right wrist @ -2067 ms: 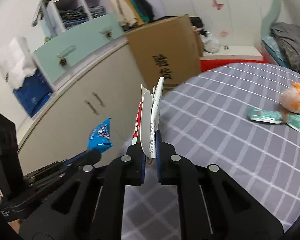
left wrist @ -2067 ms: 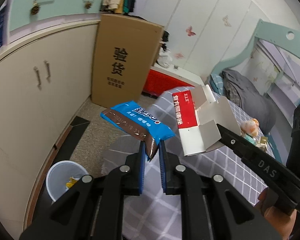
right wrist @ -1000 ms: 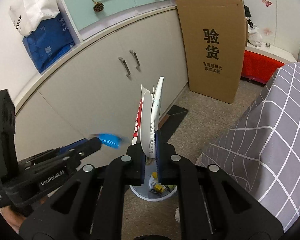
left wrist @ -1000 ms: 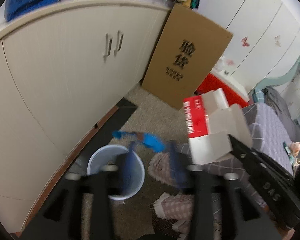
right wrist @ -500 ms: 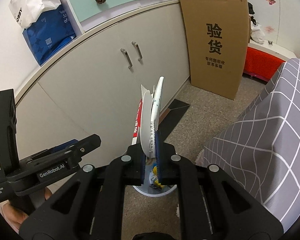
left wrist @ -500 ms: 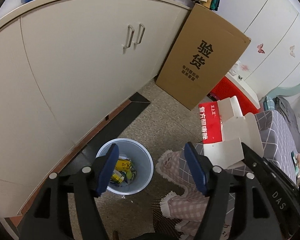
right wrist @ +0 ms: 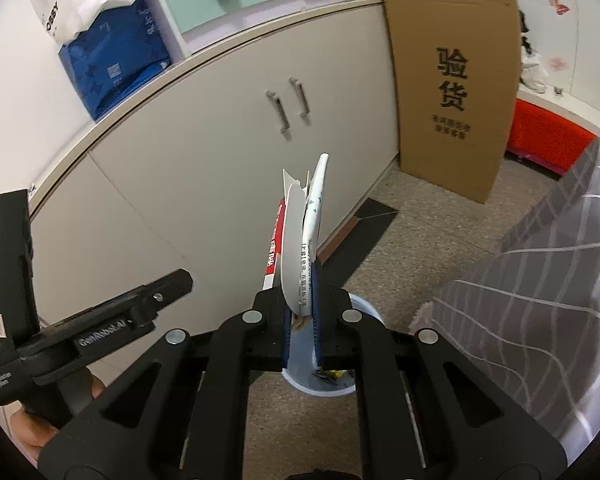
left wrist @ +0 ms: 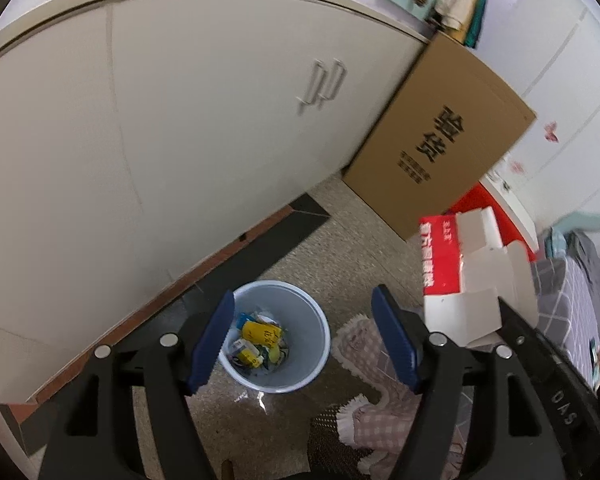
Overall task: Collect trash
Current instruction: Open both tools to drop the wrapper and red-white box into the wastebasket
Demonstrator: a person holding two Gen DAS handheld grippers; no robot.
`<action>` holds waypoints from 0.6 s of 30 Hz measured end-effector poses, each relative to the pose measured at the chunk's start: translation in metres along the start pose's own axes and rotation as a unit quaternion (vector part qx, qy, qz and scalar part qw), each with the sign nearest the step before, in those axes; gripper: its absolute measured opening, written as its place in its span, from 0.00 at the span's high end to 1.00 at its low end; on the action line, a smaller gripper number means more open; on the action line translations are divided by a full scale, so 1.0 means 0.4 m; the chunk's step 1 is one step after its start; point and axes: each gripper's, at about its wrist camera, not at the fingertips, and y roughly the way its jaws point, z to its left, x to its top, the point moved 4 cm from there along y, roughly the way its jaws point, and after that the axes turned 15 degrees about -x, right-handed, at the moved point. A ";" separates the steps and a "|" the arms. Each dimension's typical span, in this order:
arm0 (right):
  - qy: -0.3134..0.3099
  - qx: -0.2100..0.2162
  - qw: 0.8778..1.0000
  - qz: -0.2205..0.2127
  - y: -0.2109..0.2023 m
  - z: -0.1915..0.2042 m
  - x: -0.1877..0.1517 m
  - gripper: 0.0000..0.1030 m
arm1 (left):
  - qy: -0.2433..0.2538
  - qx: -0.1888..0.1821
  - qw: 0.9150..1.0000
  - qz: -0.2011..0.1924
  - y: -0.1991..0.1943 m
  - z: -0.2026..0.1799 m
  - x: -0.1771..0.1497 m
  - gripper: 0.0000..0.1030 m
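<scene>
— Below us on the speckled floor, we see one round, pale blue plastic bin (left wrist: pixel 278 344), smooth-walled and open-topped, with crumpled yellow and white wrappers (left wrist: pixel 258 340) in its bottom. How does our left gripper (left wrist: pixel 302 340) stand?

— We have its blue pads spread wide with nothing between them, and the bin shows straight through the gap. What about the carton?

— We count one flattened carton (right wrist: pixel 302 240), thin white card with a red printed face. Our right gripper (right wrist: pixel 302 320) pinches its lower end, the pads nearly together on the card. Its long axis runs along the fingers, the free end pointing away from us toward the cabinet (right wrist: pixel 228 152).

— From the left wrist view, we see the same carton to the right of the bin and above a fringed, checked pink rug (left wrist: pixel 364 420). Its flaps are folded open, red panel on the left, plain white card on the right.

— From the right wrist view, the bin's rim peeps out just beneath our pinched pads.

— Around that we count one tall brown corrugated box (left wrist: pixel 440 148) with black printed characters, leaning against the smooth cream cabinet, which carries two metal bar handles (right wrist: pixel 288 108). One grey bedspread (right wrist: pixel 540 280) with a white grid lies at the right.
</scene>
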 end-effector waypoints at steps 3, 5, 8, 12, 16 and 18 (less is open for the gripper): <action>-0.005 -0.011 1.000 0.016 0.041 0.014 -0.009 0.38 | -0.001 0.009 1.000 -0.011 -0.014 0.012 0.007 0.30; -0.013 -0.018 1.000 0.017 0.052 0.023 -0.022 0.30 | 0.002 0.010 1.000 -0.008 -0.015 0.017 0.007 0.29; -0.020 -0.033 0.999 0.013 0.047 0.030 -0.033 0.30 | 0.005 0.009 1.000 -0.002 -0.013 0.019 0.001 0.29; -0.016 -0.043 0.999 0.017 0.037 0.019 -0.035 0.30 | 0.008 0.006 1.000 0.002 -0.014 0.015 -0.008 0.29; -0.004 -0.051 0.999 0.012 0.012 -0.013 -0.031 0.30 | 0.014 0.002 1.000 0.000 -0.029 -0.003 -0.014 0.29; 0.004 -0.054 0.999 0.009 -0.006 -0.028 -0.028 0.30 | 0.019 -0.003 1.000 -0.002 -0.041 -0.019 -0.018 0.29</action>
